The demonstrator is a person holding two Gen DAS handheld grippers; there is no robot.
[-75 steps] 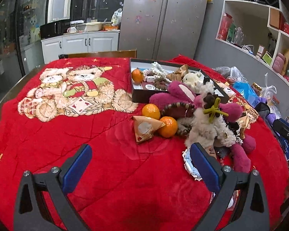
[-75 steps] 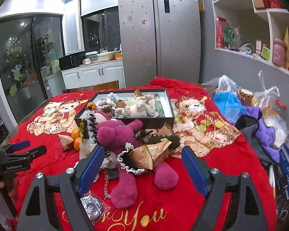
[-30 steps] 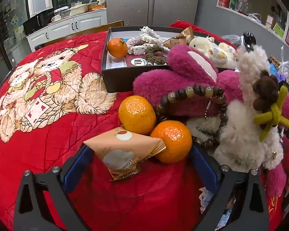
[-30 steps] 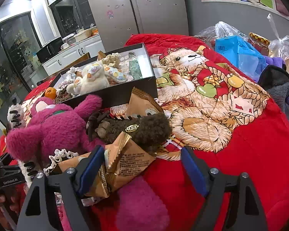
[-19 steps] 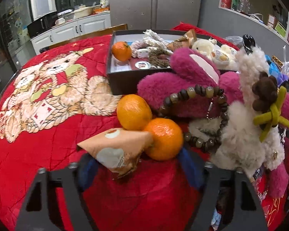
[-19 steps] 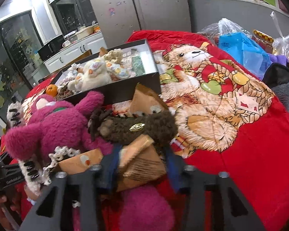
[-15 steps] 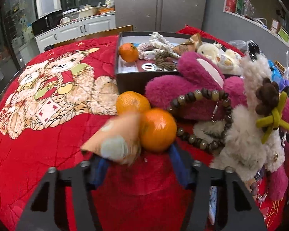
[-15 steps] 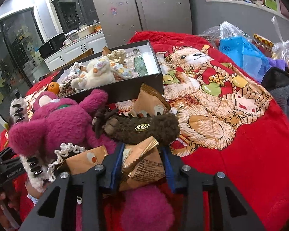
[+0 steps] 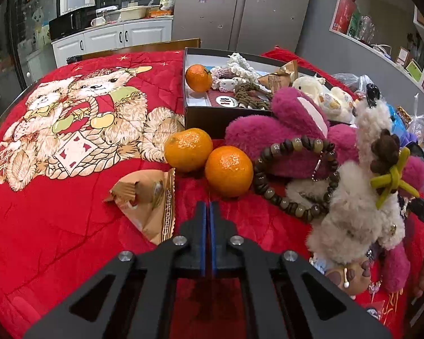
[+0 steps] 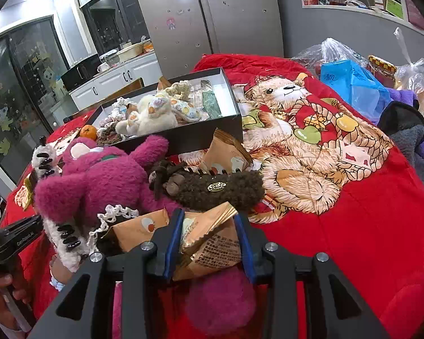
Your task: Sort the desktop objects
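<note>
Now the left gripper has snapped together on nothing: its fingers meet bare, and the tan snack packet it was closing around half a second ago lies loose on the red blanket, just left of them. That grab looks missed. Meanwhile the right gripper has pinched its own crinkled packet, ready for the black box behind.

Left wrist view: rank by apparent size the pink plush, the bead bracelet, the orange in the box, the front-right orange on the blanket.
1. pink plush
2. bead bracelet
3. front-right orange
4. orange in the box

The boxed orange sits farther from the camera, so the two oranges may really be alike.
</note>
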